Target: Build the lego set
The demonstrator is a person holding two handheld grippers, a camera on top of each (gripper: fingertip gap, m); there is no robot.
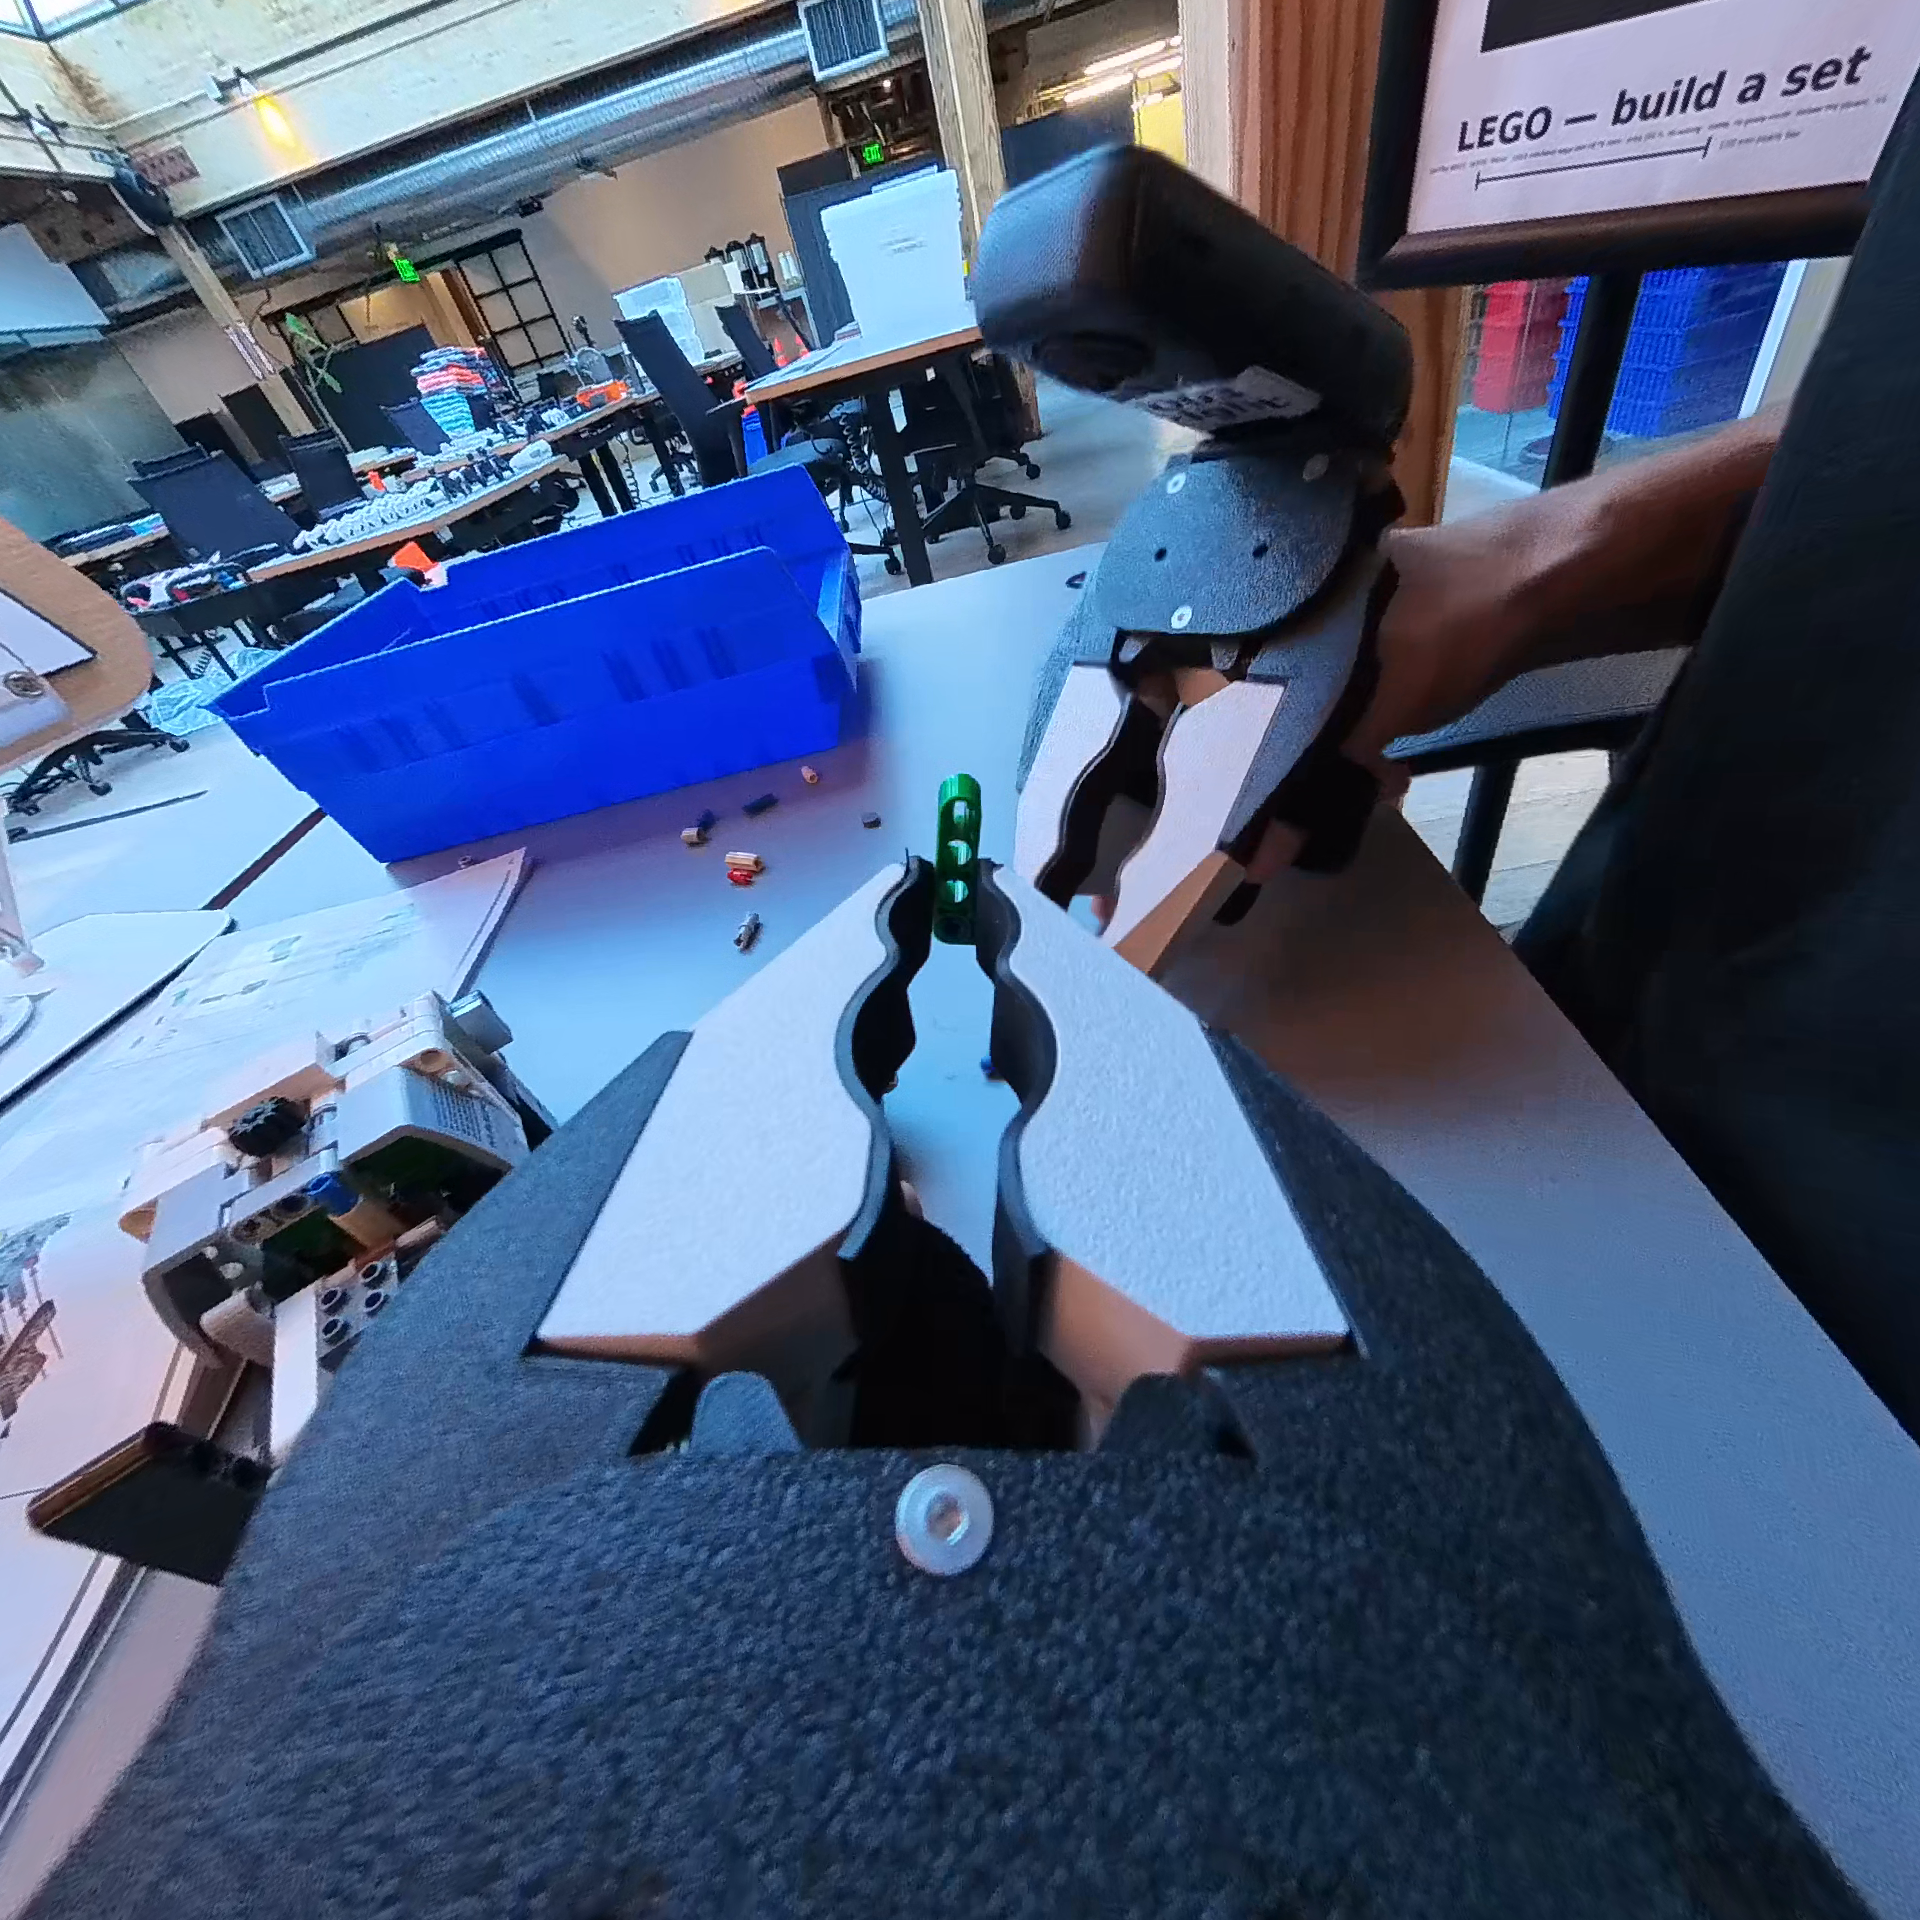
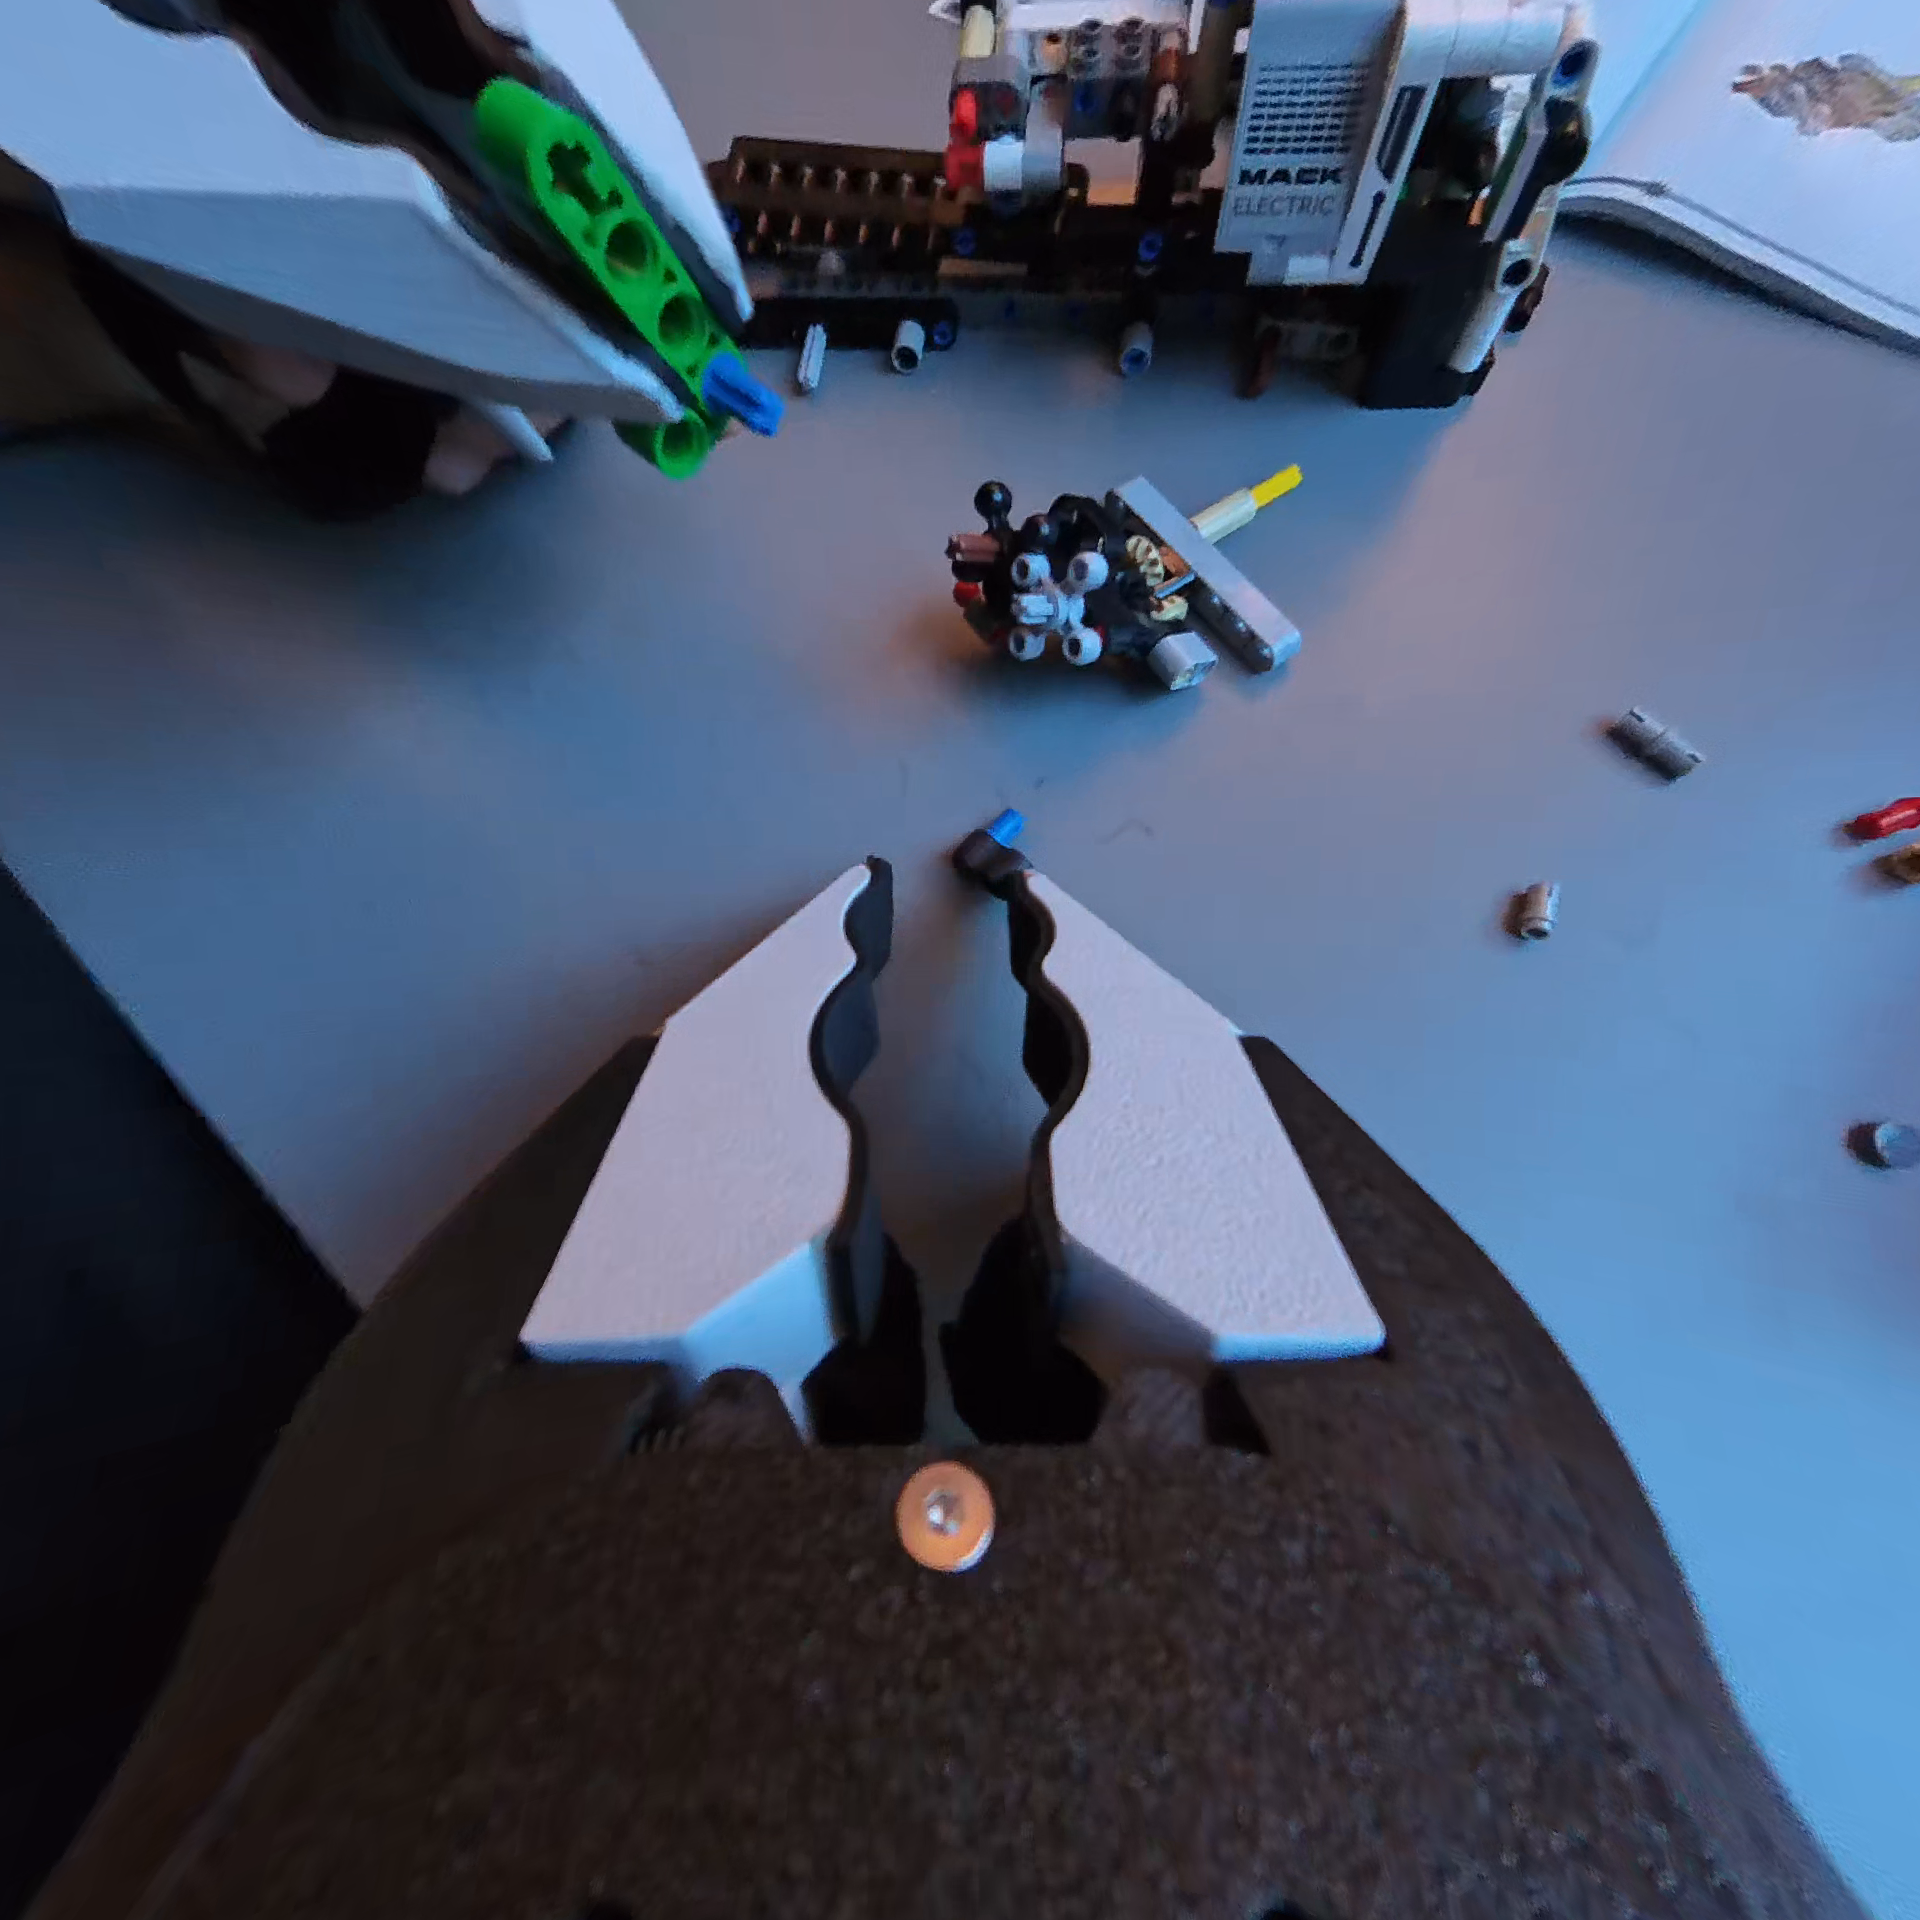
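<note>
My left gripper (image 1: 956,883) is shut on a green holed beam (image 1: 957,857) and holds it upright above the grey table (image 1: 644,935). In the right wrist view this gripper (image 2: 696,364) is at the upper left, and the green beam (image 2: 623,249) carries a blue pin (image 2: 743,400) near its lower end. My right gripper (image 2: 951,873) is open and empty, low over the table. A small black and blue pin (image 2: 992,840) lies just off its right fingertip. A small black and grey sub-assembly (image 2: 1112,582) lies beyond it. The partly built truck (image 2: 1247,177) stands behind.
A blue bin (image 1: 582,675) stands at the back of the table. An open instruction booklet (image 1: 343,935) lies beside the truck (image 1: 343,1164). Loose small pieces (image 1: 743,862) are scattered, some at the right (image 2: 1652,743). A person's arm (image 1: 1558,582) holds the right gripper (image 1: 1101,894). The left gripper's tips are roughly 9 centimeters from the right gripper's.
</note>
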